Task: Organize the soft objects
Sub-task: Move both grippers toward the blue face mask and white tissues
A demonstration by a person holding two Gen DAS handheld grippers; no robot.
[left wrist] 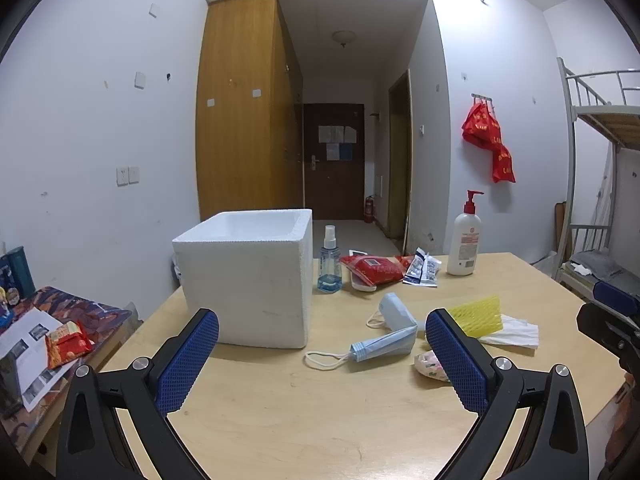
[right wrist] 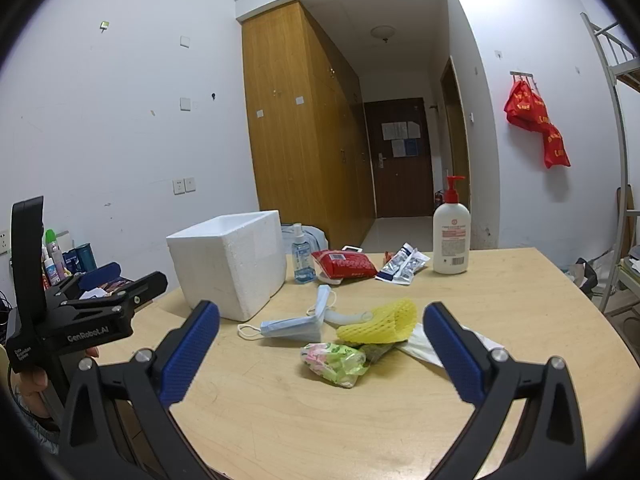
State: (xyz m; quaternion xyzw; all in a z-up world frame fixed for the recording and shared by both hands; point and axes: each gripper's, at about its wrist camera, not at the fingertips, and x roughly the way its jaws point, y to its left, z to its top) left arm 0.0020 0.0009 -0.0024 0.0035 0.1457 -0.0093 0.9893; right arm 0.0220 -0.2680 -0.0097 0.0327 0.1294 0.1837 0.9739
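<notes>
White foam box [left wrist: 256, 276] is standing open on the table [left wrist: 320, 420], and as far as I am seeing, nothing soft is showing inside it. I am holding the left gripper [left wrist: 322, 344] and right gripper [right wrist: 320, 340] wide, both empty. The face masks [right wrist: 294, 326], yellow foam net [right wrist: 380, 322], snack bag [right wrist: 334, 362] and tissue [left wrist: 514, 332] are all lying loose beside the box; sorting is not begun.

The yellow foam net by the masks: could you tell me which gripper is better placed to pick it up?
Probably the right gripper: open, with the yellow foam net directly ahead.
</notes>
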